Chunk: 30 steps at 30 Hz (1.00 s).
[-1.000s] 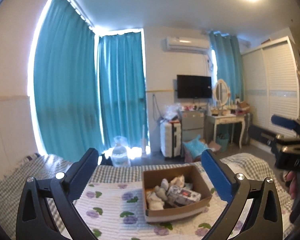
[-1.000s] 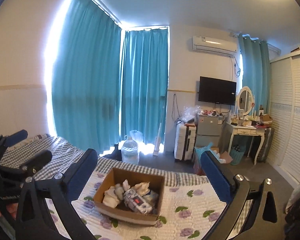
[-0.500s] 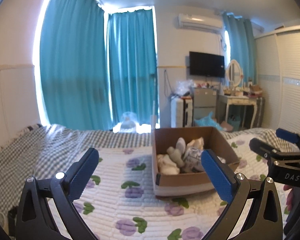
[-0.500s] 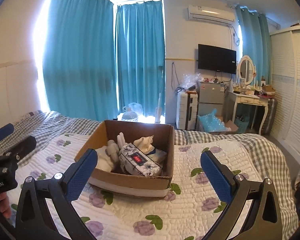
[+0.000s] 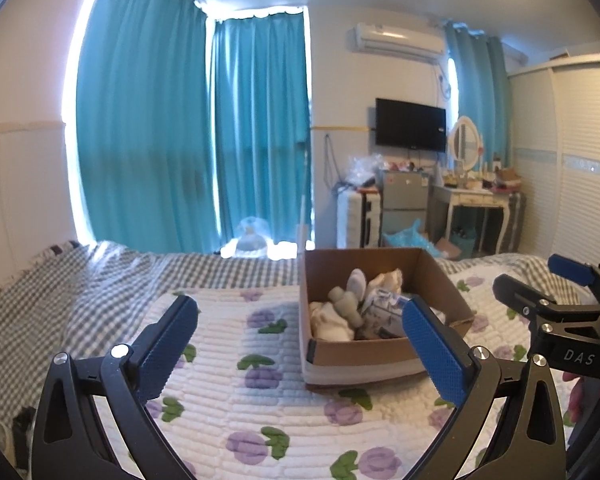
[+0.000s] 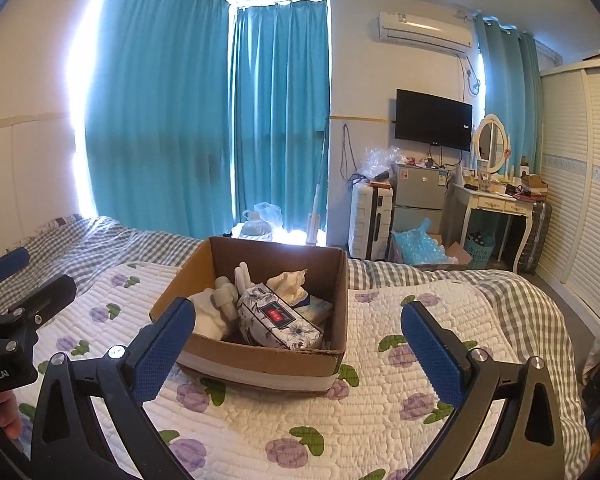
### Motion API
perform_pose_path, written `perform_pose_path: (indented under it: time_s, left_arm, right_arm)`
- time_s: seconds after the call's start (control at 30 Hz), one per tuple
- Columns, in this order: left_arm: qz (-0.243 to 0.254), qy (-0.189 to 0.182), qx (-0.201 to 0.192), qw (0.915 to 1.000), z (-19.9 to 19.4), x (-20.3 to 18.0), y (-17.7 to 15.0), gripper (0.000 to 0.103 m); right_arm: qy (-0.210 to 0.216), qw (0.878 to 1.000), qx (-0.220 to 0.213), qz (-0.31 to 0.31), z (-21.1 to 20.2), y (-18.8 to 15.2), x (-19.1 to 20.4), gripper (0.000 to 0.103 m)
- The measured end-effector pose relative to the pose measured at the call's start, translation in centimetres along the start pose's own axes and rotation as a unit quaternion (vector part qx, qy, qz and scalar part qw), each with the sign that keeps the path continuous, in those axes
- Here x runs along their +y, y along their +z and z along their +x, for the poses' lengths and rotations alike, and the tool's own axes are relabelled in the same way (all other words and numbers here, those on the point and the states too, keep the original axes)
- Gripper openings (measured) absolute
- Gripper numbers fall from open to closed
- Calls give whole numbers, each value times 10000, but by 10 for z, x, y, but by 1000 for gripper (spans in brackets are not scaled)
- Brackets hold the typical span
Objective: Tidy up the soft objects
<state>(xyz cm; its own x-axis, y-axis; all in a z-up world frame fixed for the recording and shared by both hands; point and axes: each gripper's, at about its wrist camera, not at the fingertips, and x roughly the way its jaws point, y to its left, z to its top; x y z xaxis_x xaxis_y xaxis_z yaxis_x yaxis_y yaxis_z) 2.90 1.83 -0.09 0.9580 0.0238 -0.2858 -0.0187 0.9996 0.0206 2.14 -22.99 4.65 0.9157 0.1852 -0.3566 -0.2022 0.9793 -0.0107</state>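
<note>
A home bedroom — quilted bed, teal curtains, wall television, dressing table at the far right.

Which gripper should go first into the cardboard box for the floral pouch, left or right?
Right, probably. The right gripper, open and empty, has the cardboard box nearly centred, with the floral pouch just beyond its fingertips. The left gripper, also open, sees the box offset to its right, the pouch partly behind its right finger.
</note>
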Motion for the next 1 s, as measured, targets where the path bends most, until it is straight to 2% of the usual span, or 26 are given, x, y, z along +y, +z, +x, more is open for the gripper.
perform_pose_path:
  time_s: [1.0]
  left_arm:
    - [-25, -56, 145, 9999, 3, 1, -2, 103]
  right_arm:
    - [-4, 9999, 104, 58, 3, -1, 0, 103]
